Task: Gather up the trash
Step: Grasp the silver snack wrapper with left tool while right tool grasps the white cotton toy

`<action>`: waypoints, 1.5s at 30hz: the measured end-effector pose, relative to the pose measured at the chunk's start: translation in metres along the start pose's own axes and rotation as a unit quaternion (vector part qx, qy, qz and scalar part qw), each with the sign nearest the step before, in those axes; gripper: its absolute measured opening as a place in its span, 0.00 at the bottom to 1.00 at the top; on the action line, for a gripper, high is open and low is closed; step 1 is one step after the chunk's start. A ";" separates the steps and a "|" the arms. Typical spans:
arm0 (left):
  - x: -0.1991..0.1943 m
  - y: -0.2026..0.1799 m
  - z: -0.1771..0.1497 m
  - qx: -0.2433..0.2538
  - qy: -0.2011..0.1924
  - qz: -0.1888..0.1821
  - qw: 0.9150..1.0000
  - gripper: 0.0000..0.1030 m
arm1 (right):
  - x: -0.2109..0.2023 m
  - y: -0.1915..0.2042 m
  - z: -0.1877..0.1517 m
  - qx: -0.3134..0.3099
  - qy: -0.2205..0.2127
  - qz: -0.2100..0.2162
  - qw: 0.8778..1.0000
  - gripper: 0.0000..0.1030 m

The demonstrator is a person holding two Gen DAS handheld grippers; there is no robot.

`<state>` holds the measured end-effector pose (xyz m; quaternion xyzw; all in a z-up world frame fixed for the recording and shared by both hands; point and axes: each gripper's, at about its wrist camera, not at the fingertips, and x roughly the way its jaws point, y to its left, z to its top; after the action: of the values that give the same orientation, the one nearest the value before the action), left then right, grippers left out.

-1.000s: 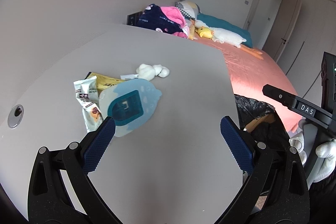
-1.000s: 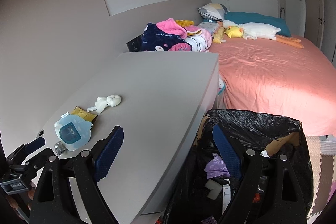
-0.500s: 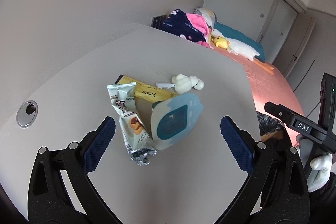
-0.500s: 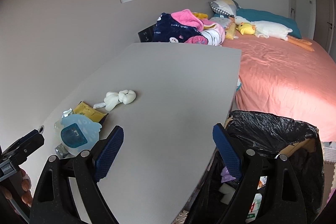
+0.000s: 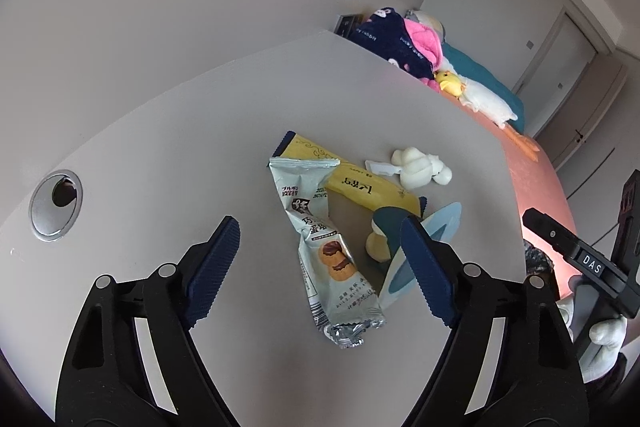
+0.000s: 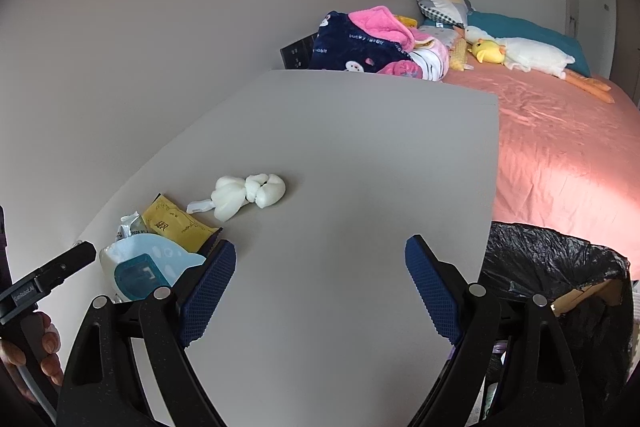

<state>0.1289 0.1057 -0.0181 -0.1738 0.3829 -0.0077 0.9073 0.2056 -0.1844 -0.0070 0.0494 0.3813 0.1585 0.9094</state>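
**Left gripper closes in on desk litter**

Bedroom desk (image 5: pixel 168 131): left gripper (image 5: pixel 320 267), jaws spread wide and empty, has dropped over the silver snack wrapper (image 5: pixel 324 247), pickup likely next. Right gripper (image 6: pixel 320 291) hovers open beside the bin (image 6: pixel 560 267).

A home bedroom: a pink-sheeted bed (image 6: pixel 560 147) with pillows (image 6: pixel 444 5) and a plush duck (image 6: pixel 528 57) beyond the table (image 6: pixel 340 147).
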 end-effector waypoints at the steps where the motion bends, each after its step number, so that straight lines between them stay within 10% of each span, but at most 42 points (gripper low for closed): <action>1: 0.003 0.001 0.000 0.001 0.003 0.002 1.000 0.77 | 0.003 0.002 0.002 -0.002 0.001 0.001 1.000 0.84; 12: 0.039 -0.013 -0.004 0.051 0.037 0.021 0.998 0.71 | 0.035 0.024 0.019 -0.026 0.011 0.014 1.000 0.84; 19: 0.052 -0.020 -0.009 0.092 0.045 0.035 0.994 0.40 | 0.062 0.032 0.030 -0.034 0.021 0.015 0.999 0.84; 35: 0.051 -0.019 -0.010 0.095 0.048 0.036 0.994 0.32 | 0.110 0.051 0.036 -0.036 0.063 0.030 0.997 0.84; 39: 0.051 -0.021 -0.010 0.099 0.047 0.045 0.993 0.32 | 0.117 0.056 0.037 -0.051 0.077 0.036 0.995 0.56; 45: 0.051 -0.025 -0.010 0.106 0.044 0.052 0.992 0.31 | 0.111 0.057 0.033 -0.059 0.078 0.047 0.994 0.45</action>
<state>0.1607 0.0714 -0.0521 -0.0557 0.4285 -0.0085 0.9018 0.2880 -0.0929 -0.0471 0.0006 0.4381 0.2265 0.8699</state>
